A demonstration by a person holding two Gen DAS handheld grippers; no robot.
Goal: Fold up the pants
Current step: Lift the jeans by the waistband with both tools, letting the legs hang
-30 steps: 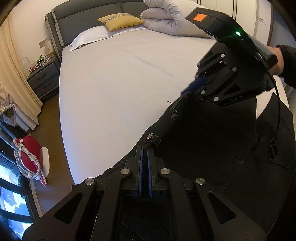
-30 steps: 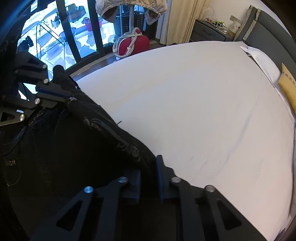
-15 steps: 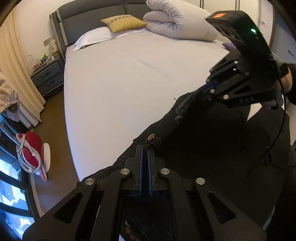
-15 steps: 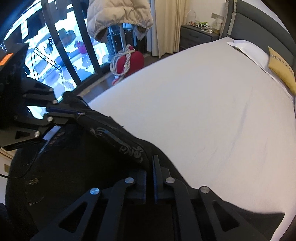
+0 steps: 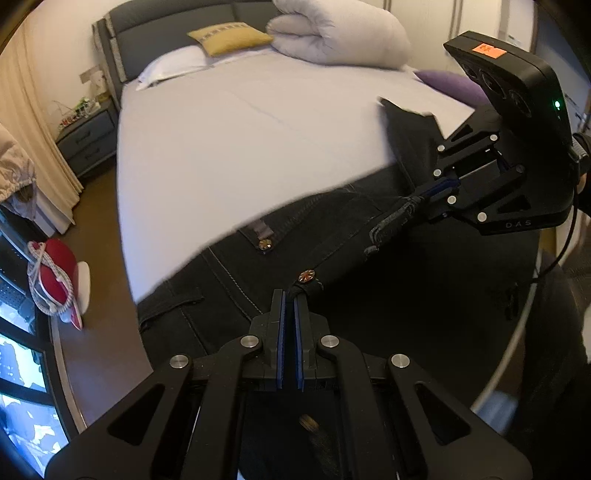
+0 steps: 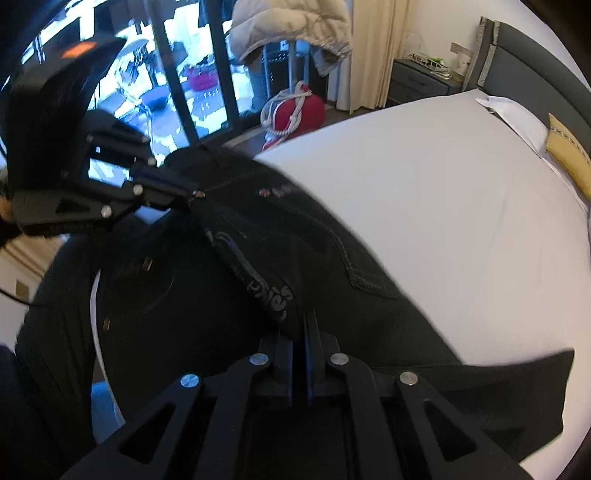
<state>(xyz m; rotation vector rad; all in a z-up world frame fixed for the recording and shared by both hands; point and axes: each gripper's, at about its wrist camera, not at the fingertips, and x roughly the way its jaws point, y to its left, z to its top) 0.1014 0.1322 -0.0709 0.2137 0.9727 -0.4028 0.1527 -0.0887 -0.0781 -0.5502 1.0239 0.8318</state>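
Note:
The black pants hang lifted above the white bed, their waistband stretched taut between my two grippers. My left gripper is shut on the waistband next to a metal button. My right gripper is shut on the other end of the waistband, by a printed label. The right gripper also shows in the left wrist view, and the left gripper in the right wrist view. The pants drape down over the bed edge; a leg end flaps up.
A rolled white duvet, a yellow pillow and a purple cushion lie at the head of the bed. A grey nightstand stands left. A red bag and a coat rack stand by the window.
Both grippers have risen and swung the pants forward over the bed. The front of the pants now hangs open in view, and a leg end has flipped up.

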